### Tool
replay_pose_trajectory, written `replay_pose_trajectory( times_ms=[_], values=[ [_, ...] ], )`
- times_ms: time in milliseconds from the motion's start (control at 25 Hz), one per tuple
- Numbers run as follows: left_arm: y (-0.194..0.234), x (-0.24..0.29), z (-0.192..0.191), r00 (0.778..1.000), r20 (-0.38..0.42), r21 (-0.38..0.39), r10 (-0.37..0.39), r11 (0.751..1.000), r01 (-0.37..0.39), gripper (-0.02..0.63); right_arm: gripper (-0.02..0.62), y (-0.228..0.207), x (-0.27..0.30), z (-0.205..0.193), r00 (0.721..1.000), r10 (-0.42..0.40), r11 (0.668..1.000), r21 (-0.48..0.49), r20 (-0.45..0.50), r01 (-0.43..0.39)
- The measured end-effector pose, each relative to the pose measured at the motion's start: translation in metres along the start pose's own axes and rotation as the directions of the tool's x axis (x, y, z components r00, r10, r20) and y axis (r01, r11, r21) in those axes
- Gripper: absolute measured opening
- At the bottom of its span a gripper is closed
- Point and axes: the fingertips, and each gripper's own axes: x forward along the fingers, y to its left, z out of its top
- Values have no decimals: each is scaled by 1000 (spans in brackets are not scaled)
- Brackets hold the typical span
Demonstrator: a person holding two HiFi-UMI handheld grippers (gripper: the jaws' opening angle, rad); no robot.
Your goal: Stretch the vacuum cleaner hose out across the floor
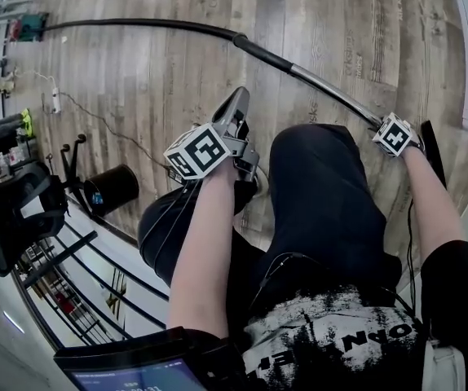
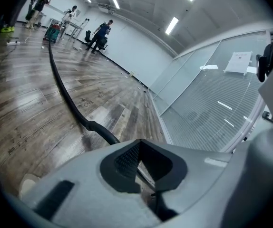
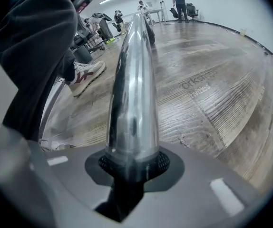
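Note:
A long black vacuum hose (image 1: 152,24) lies in an arc over the wooden floor from the far left. It joins a shiny metal wand (image 1: 332,94) that slants down to my right gripper (image 1: 378,123). In the right gripper view the wand (image 3: 132,80) runs straight out from between the pads, and the right gripper (image 3: 132,164) is shut on it. My left gripper (image 1: 239,100) hovers above the person's knee, shut, with nothing in it. In the left gripper view the hose (image 2: 63,87) stretches away over the floor beyond the closed left gripper (image 2: 139,163).
The person's dark-trousered legs (image 1: 324,194) and a shoe (image 3: 86,75) are close by the wand. A black stool base (image 1: 108,190) and a power strip (image 1: 55,100) with its cable lie at the left. A glass wall (image 2: 208,94) bounds the right side. People (image 2: 101,32) stand far back.

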Motion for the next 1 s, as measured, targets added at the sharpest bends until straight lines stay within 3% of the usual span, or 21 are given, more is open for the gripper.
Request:
replay_pose_trajectory(
  times_ms=[480,800,1000],
  values=[
    [6,-2,-20,1000,-26,7,7,1000,-7,0,150,33,25,-11,994,60,998,32,-86,-57],
    [9,3,-17,1000,-29,10,-7,1000,7,0,213,23,3,8,999,41,996,75,5,-42],
    [22,9,-14,1000,-26,-9,-5,1000,5,0,197,35,-13,22,996,57,994,85,70,-63]
  ],
)
